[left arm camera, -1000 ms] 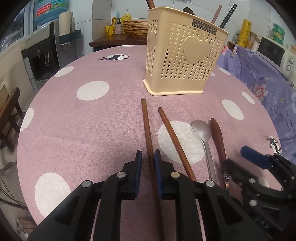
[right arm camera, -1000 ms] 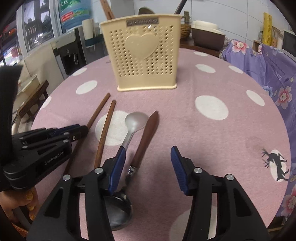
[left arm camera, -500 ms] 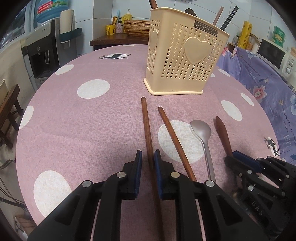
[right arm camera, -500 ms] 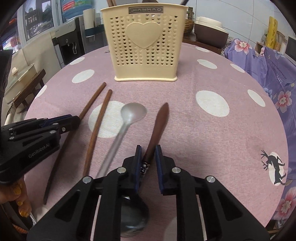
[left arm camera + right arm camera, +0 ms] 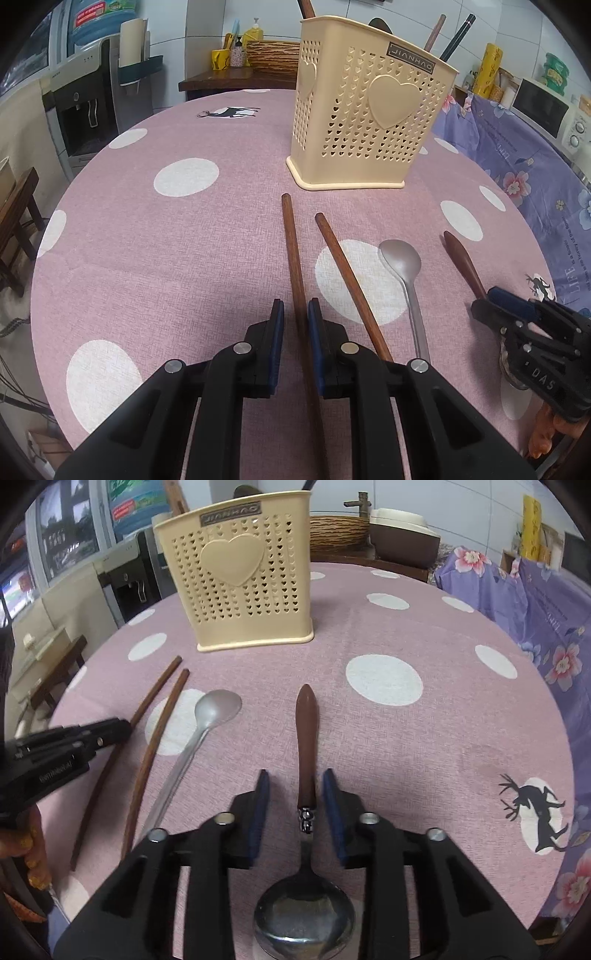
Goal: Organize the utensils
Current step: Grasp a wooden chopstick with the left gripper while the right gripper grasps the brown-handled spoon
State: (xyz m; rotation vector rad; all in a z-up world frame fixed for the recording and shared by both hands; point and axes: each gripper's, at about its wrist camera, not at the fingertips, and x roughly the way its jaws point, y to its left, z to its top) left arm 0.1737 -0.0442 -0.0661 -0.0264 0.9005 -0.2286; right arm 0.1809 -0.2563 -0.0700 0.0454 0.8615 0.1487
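Lying on the spotted table (image 5: 424, 738), the wooden-handled spoon (image 5: 306, 738) sat between the right gripper (image 5: 295, 805), whose jaws were opening, untouched; the left gripper (image 5: 295, 325) pinched a chopstick (image 5: 293, 258), presumably bound for the holder (image 5: 369, 122).

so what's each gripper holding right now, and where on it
Left gripper clamps the left chopstick partway along its shaft. Right gripper holds nothing: its jaws are opening, straddling the wooden-handled spoon at the handle's lower end.

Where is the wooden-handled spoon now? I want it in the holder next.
In the right wrist view, the wooden-handled spoon lies on the table between the right hand-held gripper's opening jaws, right of the all-metal spoon.
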